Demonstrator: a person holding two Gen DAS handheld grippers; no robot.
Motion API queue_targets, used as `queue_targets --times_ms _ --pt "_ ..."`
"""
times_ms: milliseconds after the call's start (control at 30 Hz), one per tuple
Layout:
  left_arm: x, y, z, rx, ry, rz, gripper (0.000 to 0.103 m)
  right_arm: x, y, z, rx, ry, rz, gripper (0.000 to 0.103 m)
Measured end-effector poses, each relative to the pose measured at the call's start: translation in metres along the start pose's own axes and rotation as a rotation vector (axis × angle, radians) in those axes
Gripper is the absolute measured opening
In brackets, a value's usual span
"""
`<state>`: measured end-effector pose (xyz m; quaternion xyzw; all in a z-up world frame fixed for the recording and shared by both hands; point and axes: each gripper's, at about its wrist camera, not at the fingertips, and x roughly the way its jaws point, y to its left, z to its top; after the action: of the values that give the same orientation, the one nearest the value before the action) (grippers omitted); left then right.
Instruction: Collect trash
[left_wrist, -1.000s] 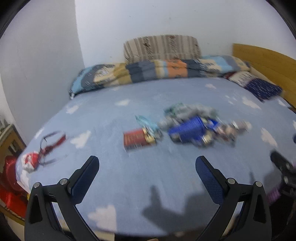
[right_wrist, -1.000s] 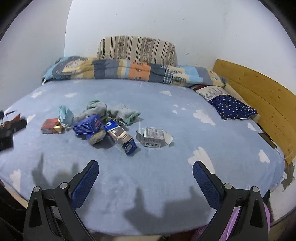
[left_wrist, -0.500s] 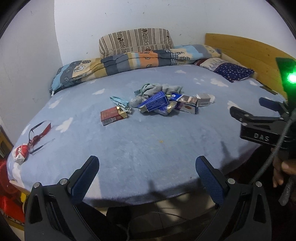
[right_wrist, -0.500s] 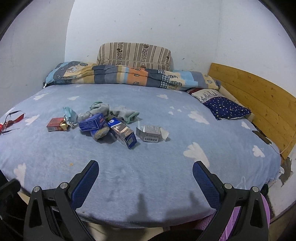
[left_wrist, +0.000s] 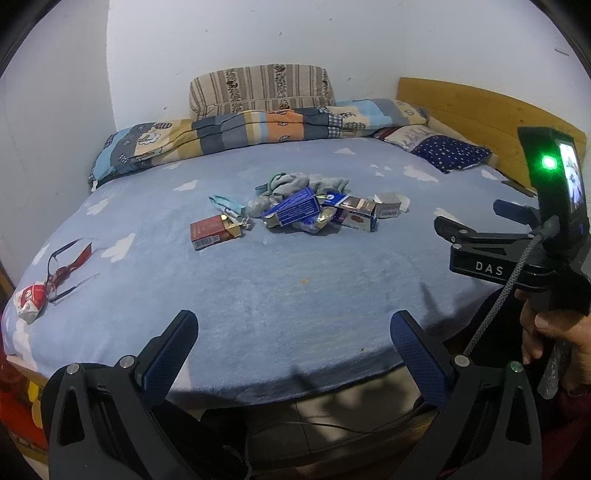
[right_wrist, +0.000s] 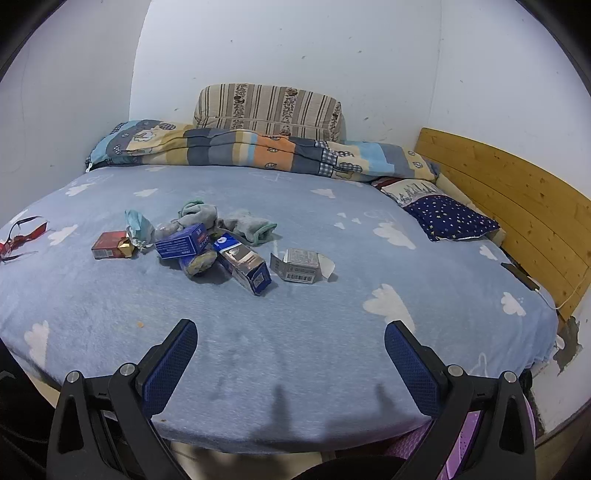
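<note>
White walls, wooden headboard

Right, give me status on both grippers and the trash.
Left gripper open, empty. Right gripper open, empty. Trash pile untouched mid-bed. Nothing in the way.

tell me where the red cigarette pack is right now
The red cigarette pack lies on the bed, at the left end of the trash pile, just left of the blue box in both views.

The only readable text is "DAS", in white letters on the right gripper's black body, right of the left tool.
</note>
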<state>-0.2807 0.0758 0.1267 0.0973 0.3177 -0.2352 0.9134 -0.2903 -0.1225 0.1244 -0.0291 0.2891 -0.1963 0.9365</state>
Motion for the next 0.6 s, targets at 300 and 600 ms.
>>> queue_targets --times_ms 300,600 --pt "0.002 0.003 0.008 0.018 -0.043 0.088 0.103 0.001 -0.002 0.0 -0.003 0.008 0.001 0.102" --pt "0.01 0.016 0.012 -0.03 -0.03 0.136 0.103 0.004 -0.002 0.0 -0.012 0.018 0.0 0.102"
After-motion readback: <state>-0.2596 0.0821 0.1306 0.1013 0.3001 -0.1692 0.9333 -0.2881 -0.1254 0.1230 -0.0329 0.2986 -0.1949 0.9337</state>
